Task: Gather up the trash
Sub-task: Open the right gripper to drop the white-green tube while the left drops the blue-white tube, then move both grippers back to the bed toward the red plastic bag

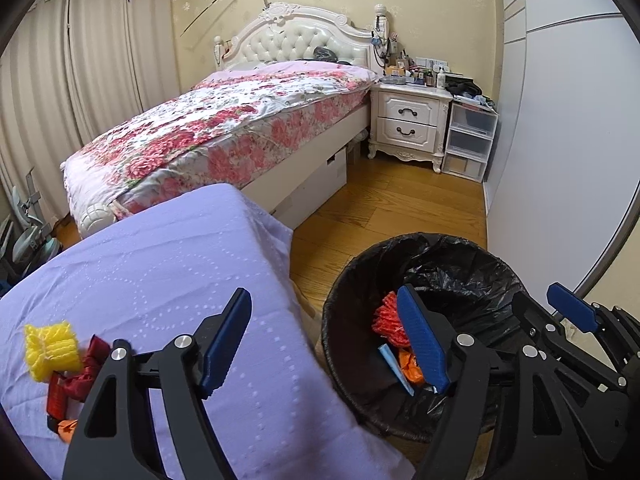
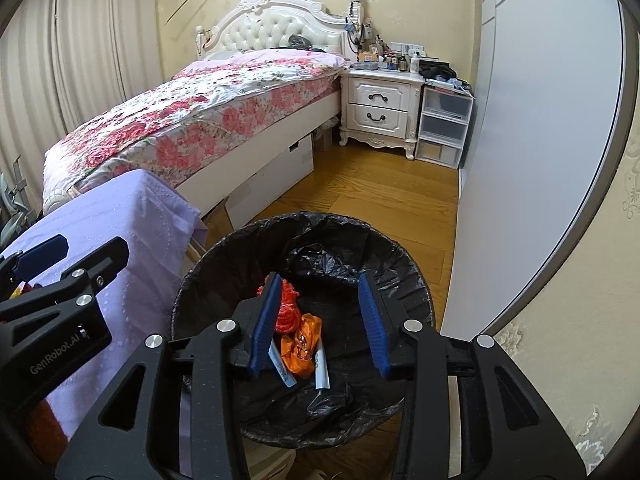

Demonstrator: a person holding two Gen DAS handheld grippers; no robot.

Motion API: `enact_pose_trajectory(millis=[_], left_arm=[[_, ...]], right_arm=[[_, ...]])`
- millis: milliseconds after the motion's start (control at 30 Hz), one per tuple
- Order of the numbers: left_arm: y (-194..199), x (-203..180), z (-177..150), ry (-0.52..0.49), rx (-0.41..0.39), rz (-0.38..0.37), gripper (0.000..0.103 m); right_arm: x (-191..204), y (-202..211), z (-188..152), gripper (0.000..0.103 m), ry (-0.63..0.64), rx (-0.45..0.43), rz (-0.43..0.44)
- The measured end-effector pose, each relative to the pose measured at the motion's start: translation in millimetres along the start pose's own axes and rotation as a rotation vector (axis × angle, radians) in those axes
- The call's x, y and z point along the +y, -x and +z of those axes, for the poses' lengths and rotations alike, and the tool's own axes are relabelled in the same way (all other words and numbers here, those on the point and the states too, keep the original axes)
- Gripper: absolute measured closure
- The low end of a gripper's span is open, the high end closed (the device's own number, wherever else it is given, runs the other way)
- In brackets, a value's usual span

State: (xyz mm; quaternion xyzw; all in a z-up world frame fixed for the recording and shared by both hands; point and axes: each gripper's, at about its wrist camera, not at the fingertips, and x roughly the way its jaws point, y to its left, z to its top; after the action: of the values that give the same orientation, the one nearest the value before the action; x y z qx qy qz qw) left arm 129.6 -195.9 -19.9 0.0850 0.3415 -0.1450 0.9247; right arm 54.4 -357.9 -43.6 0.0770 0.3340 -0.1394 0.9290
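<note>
The right gripper (image 2: pixel 320 320) hangs directly above the round bin lined with a black plastic bag (image 2: pixel 408 276), its blue-padded fingers (image 2: pixel 374 324) spread wide with nothing between them; by my reading a drop has just been completed here. Down in the bin lie an orange-red foam net (image 2: pixel 286 310), a crumpled orange plastic wrapper (image 2: pixel 302 346) and two pale paper strips (image 2: pixel 322 368). The left gripper (image 1: pixel 320 344) is likewise spread and empty, one finger (image 1: pixel 226 340) over the desk covered in a lavender cloth (image 1: pixel 160 264), the other over the bin's near rim. More trash waits near the desk's left edge: a yellow foam fruit net (image 1: pixel 50 348), touching a crumpled dark-red foil wrapper (image 1: pixel 82 376), and a small orange scrap (image 1: pixel 66 430) beyond it toward the near-left corner. The step in hand looks like the turn back for the next piece. That calls for swinging the left gripper leftward, settling its fingers around the yellow net or red wrapper, closing gently, since both should crush easily, then carrying it across the desk's right edge to the bin.
</note>
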Motion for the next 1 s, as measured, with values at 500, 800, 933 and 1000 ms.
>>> enact_pose_trajectory(millis=[500,800,933,1000], left_arm=[[75.0,72.7,-26.3,0.061,-0.047,0.090,0.030],[128.3,108.9,-63.7,0.103,-0.076,0.154,0.030],[144.6,118.3,-82.5,0.110,-0.076,0.172,0.030],[151.6,121.4,-91.8,0.112,-0.079,0.182,0.030]], right_arm=[[49.2,42.1,-29.4,0.062,0.080,0.019,0.104],[76.7,81.7,-51.3,0.062,0.126,0.005,0.175],[86.5,97.6,-61.2,0.061,0.147,-0.004,0.196],[91.7,106.4,-66.8,0.061,0.160,-0.008,0.209]])
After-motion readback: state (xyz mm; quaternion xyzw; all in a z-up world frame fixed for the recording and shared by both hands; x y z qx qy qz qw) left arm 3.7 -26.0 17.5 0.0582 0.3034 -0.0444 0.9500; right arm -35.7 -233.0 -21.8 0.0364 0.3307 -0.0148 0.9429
